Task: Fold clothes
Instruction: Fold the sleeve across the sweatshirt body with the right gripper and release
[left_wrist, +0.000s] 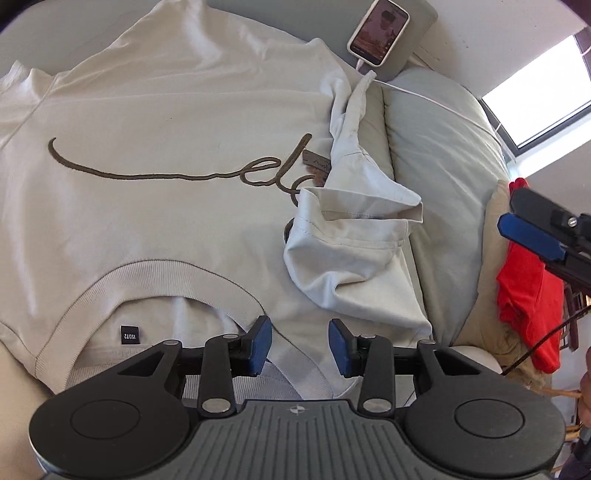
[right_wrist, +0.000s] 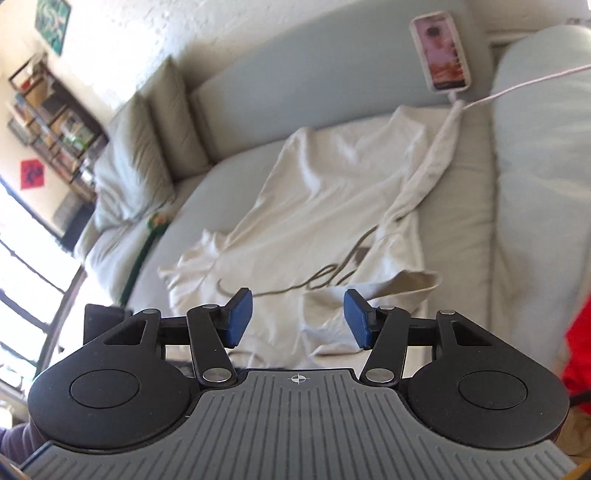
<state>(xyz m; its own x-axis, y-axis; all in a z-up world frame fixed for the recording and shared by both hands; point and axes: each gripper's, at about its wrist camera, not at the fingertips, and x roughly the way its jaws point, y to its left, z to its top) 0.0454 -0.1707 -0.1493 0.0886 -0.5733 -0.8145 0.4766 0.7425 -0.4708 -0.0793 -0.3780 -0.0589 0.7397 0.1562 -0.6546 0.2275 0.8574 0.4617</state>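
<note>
Shirt (left_wrist: 155, 206) lies spread flat on the sofa (left_wrist: 443, 155), collar toward the left tool (left_wrist: 300, 345), whose jaws stand apart, holding nothing, just above the neckline. A black neck tag (left_wrist: 130, 335) reads "150/72". Brown script (left_wrist: 177, 170) across the chest shows "el"; the rest is hidden under the folded-in sleeve (left_wrist: 354, 251). Right tool (right_wrist: 297, 319) hovers above the shirt's near edge, jaws apart and empty. Bare cushion runs along the shirt's far side. A phone (left_wrist: 378, 31) with a cable leans on the backrest beyond the hem. Red cloth (left_wrist: 528, 288) hangs off the sofa's end.
</note>
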